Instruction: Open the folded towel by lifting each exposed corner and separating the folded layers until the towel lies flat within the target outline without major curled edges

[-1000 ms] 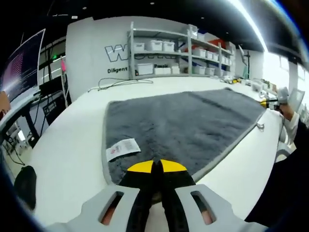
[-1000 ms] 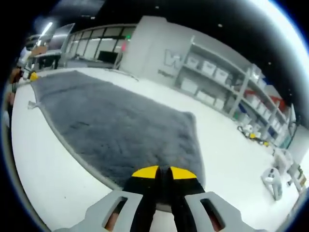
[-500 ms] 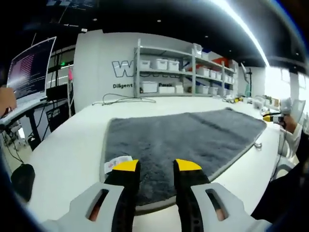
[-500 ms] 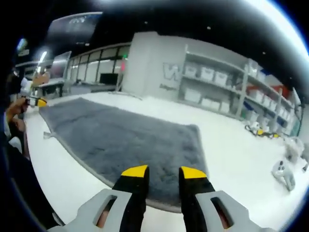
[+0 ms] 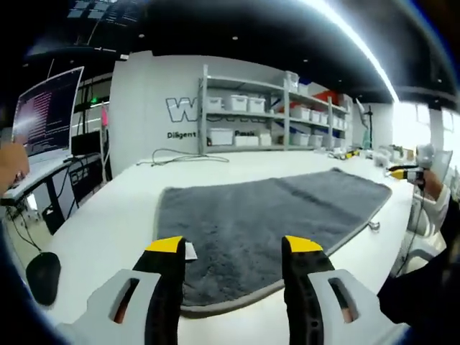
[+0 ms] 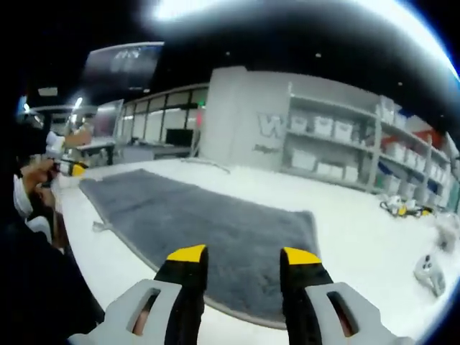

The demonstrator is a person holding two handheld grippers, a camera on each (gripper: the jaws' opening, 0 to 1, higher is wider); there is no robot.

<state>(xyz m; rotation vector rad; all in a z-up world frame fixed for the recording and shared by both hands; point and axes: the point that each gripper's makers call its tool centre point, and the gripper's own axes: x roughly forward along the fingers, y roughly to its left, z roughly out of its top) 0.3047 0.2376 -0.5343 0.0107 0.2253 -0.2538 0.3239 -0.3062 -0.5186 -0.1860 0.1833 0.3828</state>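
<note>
Left gripper view: left gripper point(image 5: 236, 248) with jaws spread wide, empty, above the near edge of the grey towel point(image 5: 266, 215), which lies spread out on the white table point(image 5: 108, 223). A small label point(image 5: 190, 250) sits by the left jaw. Right gripper view: right gripper point(image 6: 244, 255) likewise parted, holding nothing, over the towel's other near corner. Towel looks single-layer and flat; unfolding seems done. No outline visible, so placement cannot be checked.

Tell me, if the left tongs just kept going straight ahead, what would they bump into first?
Probably the grey towel. The left tongs stand open, pointing over its near edge on the white table. If they ride above the pile, the way looks free toward the far shelves; depth is unclear.
</note>
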